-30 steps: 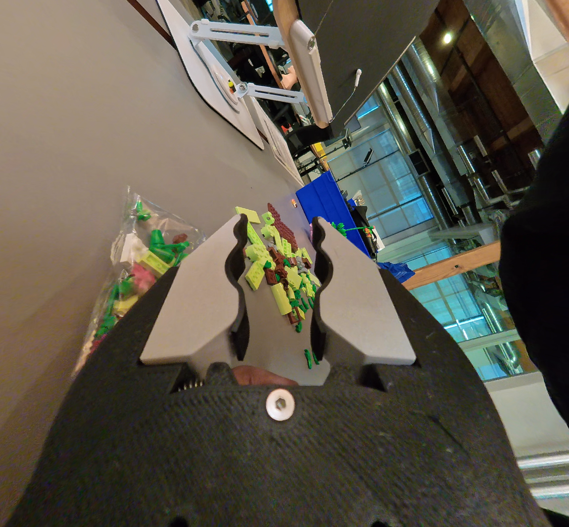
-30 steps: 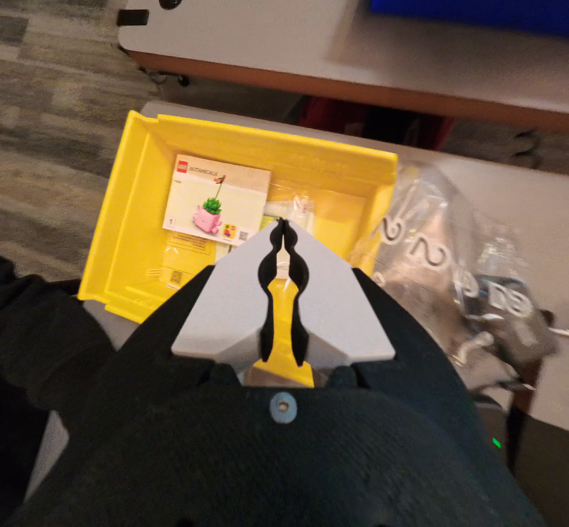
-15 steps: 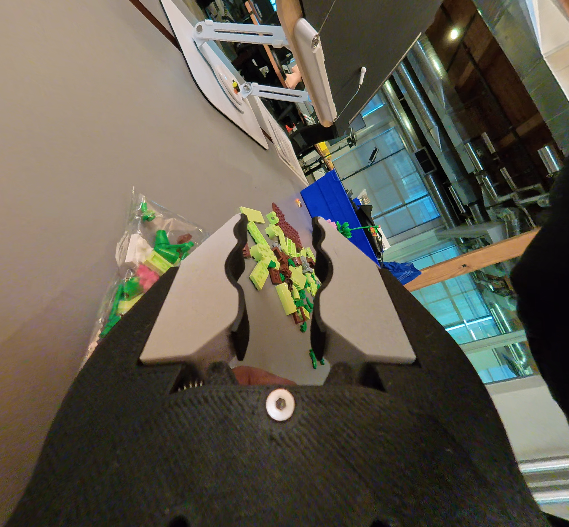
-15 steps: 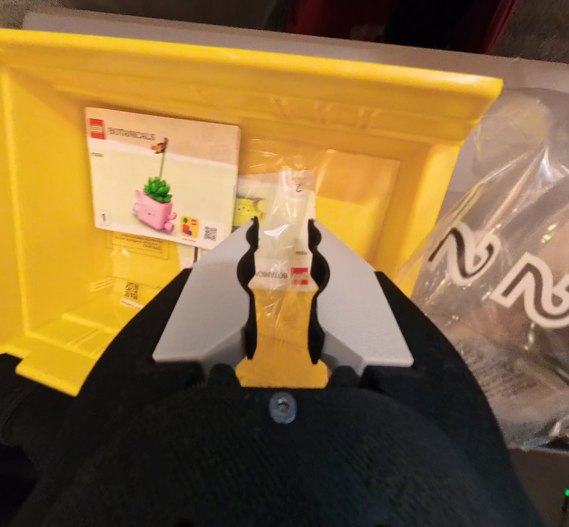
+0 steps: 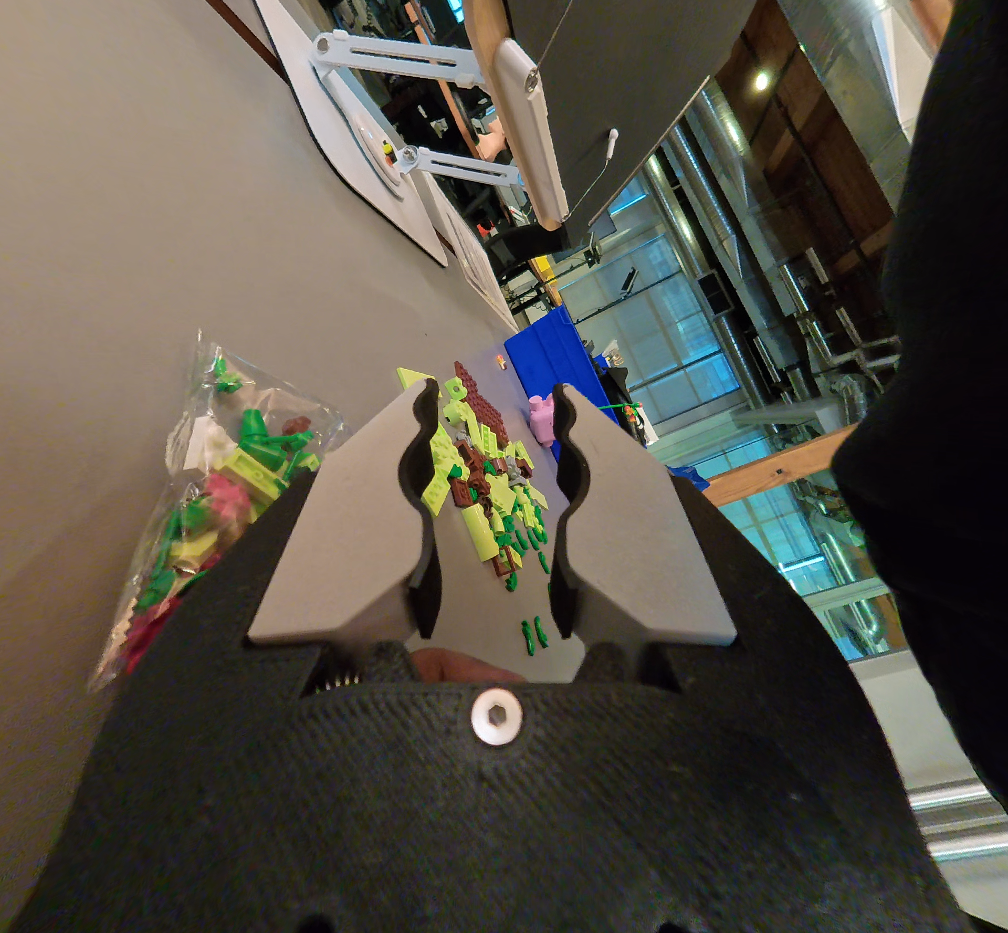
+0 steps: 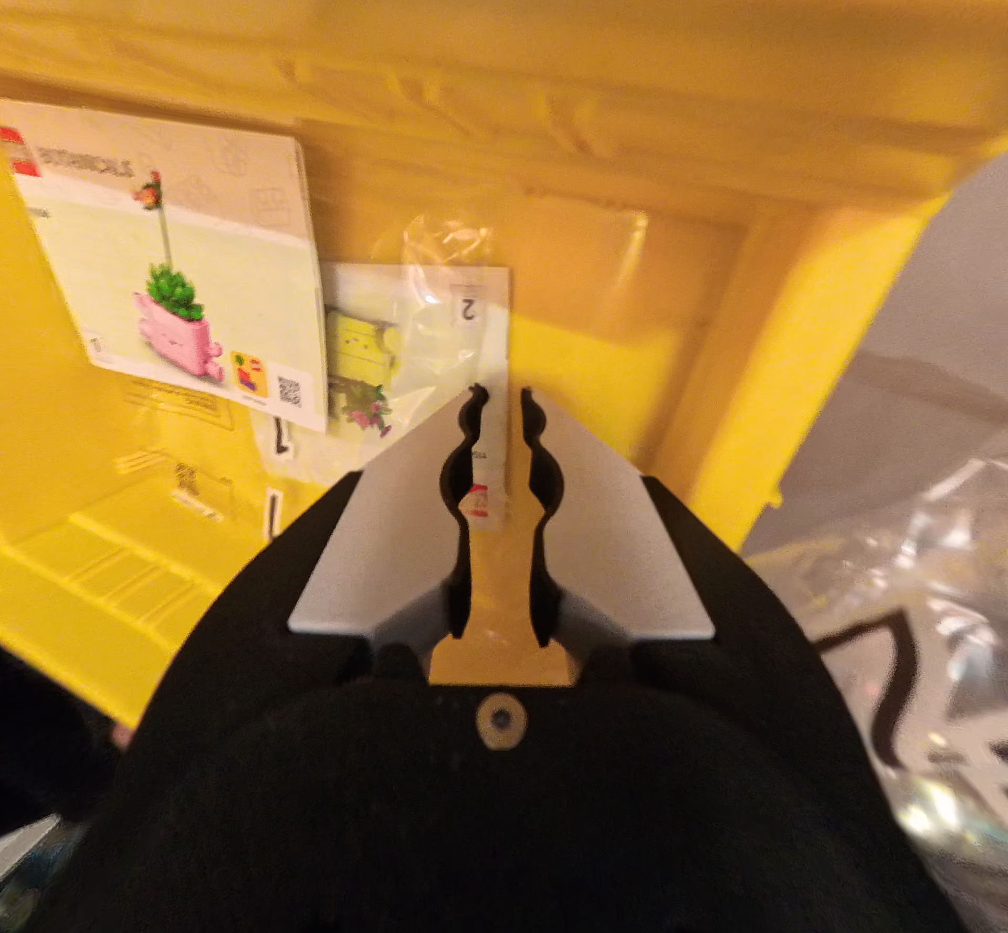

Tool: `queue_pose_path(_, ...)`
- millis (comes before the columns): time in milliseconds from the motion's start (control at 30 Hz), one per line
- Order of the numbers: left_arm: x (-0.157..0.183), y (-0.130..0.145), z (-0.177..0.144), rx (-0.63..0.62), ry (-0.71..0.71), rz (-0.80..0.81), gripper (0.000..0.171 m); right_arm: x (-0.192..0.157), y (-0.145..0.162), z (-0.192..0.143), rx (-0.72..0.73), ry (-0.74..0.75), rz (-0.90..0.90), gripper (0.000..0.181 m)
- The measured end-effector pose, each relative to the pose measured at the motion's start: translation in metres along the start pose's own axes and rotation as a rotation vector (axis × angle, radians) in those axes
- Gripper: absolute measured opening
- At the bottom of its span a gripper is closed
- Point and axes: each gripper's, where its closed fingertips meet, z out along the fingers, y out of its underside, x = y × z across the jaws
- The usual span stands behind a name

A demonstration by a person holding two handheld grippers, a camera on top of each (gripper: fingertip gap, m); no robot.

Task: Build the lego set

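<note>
- the right tool (image 6: pixel 501 395) hung inside the yellow bin (image 6: pixel 573 105), its fingers (image 6: pixel 406 514) parted by a narrow gap and nothing clamped between them.
- in that gap showed the edge of a clear plastic bag (image 6: pixel 453 301) with a white paper card in it, lying flat on the bin's floor; whether the tips touched it i cannot tell.
- just left of the bag lay the instruction booklet (image 6: pixel 180 274), its cover showing a pink pot with a green plant, its right edge lapping over the bag.
- outside the bin's right wall sat a crumpled clear bag with black markings (image 6: pixel 894 661), on the grey surface (image 6: pixel 927 317).
- the right wrist view was blurred.
- the left tool (image 5: pixel 496 394) was open wide and empty, held low over the grey surface (image 5: pixel 136 197).
- between and just beyond its fingers (image 5: pixel 354 519) lay a loose pile of lego pieces (image 5: pixel 485 492) on the surface: lime green, brown and dark green.
- a small pink lego piece (image 5: pixel 541 417) stood just beside the far end of the pile, near the right finger's tip.
- left of the tool lay a sealed clear bag of lego pieces (image 5: pixel 229 470), green, lime, pink and white.
- beyond the pile stood a blue bin (image 5: pixel 551 356), and farther off a white monitor stand (image 5: pixel 349 137) rested on the surface.
</note>
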Motion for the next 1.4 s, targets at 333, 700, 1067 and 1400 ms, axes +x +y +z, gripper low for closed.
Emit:
queue_pose_path(333,-0.001,0.002,0.002,-0.008,-0.005,0.001,0.04,-0.048,0.014,0.0,-0.034,-0.333,0.053,0.01)
queue_pose_path(700,-0.002,0.003,0.002,-0.01,-0.006,-0.001,0.04,-0.07,0.013,0.003,-0.029,-0.336,0.005,0.016)
queue_pose_path(1067,-0.001,0.001,0.001,-0.006,-0.002,-0.003,0.04,-0.082,-0.01,-0.037,0.186,-0.262,-0.038,0.0)
queue_pose_path(1400,-0.005,0.0,0.0,-0.003,-0.023,0.006,0.04,-0.132,0.01,-0.018,0.094,-0.399,-0.118,0.0)
